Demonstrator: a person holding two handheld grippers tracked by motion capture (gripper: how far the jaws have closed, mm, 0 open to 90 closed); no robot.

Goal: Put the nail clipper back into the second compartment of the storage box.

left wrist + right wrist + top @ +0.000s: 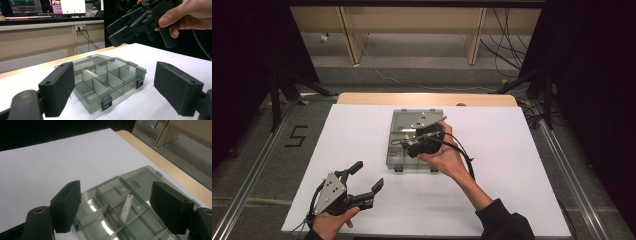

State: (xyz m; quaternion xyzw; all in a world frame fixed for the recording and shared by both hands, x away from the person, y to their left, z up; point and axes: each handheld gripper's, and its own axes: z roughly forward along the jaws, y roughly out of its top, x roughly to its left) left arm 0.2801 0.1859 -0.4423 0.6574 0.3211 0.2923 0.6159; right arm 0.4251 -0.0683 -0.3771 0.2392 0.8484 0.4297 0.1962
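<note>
The left gripper [364,181] sits well to the left of the box [398,150] and nearer the person, low over the white surface [512,165]. Its fingers [58,92] are spread wide with nothing between them.

The box is a smoky, see-through organiser lying near the middle of the surface, its lid [142,181] folded flat open on the far side. Thin dividers cut it into small compartments. In one of them, near the box's middle, a white strip [126,208] lies tilted, one end propped up on a divider.

The right gripper [120,31] hovers just above the box, pointing down at it. Its fingers [66,206] stand wide apart and empty, with the strip lying below the gap.

The strip looks light, thin and stiff, probably smooth plastic, so it may slip or flip if pinched at its tip. The raised end resting on the divider seems the best place to take hold, with the fingers closing across its narrow width. The box looks light too, and could slide on the surface if nudged; its walls leave little room.
</note>
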